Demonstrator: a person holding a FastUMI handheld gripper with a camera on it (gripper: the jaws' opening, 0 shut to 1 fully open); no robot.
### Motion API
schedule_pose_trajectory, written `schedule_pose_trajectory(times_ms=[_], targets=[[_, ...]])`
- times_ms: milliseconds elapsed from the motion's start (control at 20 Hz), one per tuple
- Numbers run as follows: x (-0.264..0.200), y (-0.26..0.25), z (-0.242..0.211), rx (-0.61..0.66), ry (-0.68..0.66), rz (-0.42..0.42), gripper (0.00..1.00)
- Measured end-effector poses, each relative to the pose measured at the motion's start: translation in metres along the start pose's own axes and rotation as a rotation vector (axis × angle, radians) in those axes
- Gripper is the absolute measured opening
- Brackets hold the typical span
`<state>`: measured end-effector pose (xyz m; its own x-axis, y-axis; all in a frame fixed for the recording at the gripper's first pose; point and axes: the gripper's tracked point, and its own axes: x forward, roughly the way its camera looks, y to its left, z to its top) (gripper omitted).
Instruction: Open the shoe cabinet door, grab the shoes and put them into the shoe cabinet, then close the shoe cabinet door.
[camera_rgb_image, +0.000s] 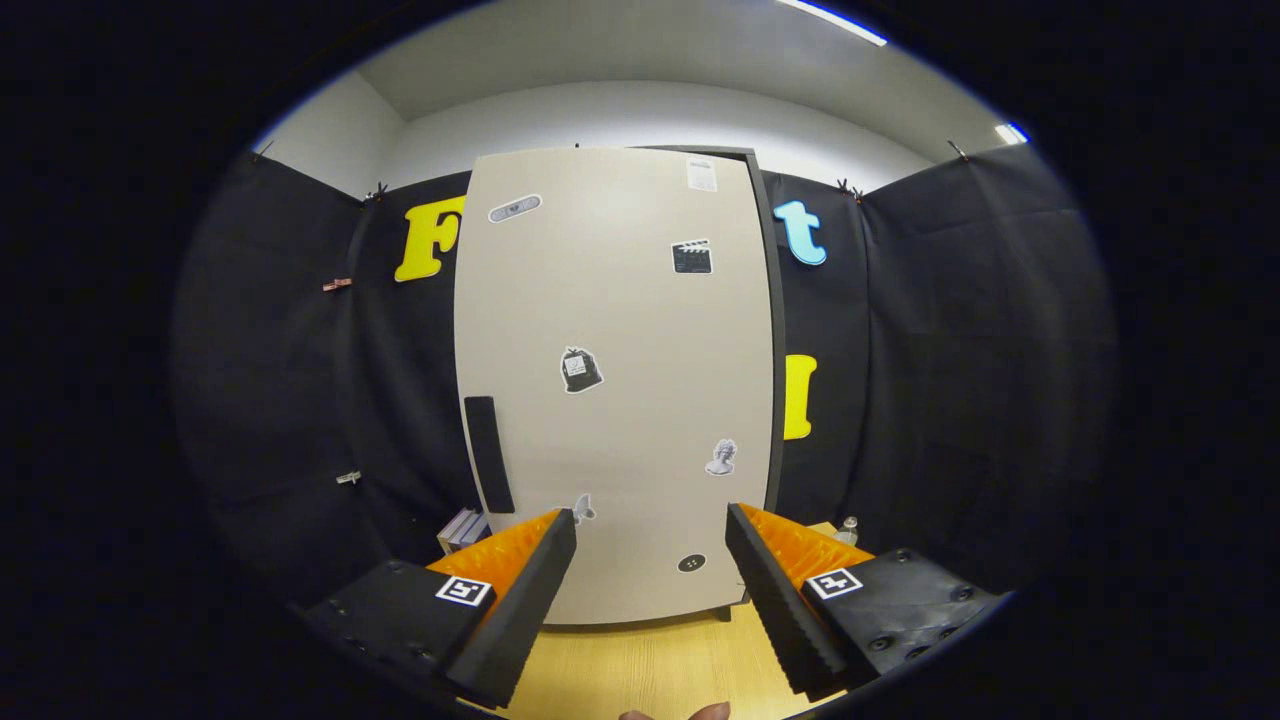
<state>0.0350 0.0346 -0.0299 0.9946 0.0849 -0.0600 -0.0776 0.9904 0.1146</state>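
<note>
gripper (650, 590) fingers spread apart, holding nothing | cabinet door (615, 390) closed, upright just beyond fingers on wooden table (640, 665) | door likely stiff, light, swinging on hinges | best hold: dark handle (489, 453) near its left edge

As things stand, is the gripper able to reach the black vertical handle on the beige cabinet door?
Probably yes. The gripper is open and holds nothing, and the black vertical handle on the closed beige cabinet door lies beyond the fingers, off to their left, with nothing in front of it.
</note>
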Motion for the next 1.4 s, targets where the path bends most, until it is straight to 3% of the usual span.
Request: schedule_pose_trajectory(times_ms=[1400], targets=[[0.0015,-0.0089,0.0057,-0.013,-0.019,0.0,0.98]])
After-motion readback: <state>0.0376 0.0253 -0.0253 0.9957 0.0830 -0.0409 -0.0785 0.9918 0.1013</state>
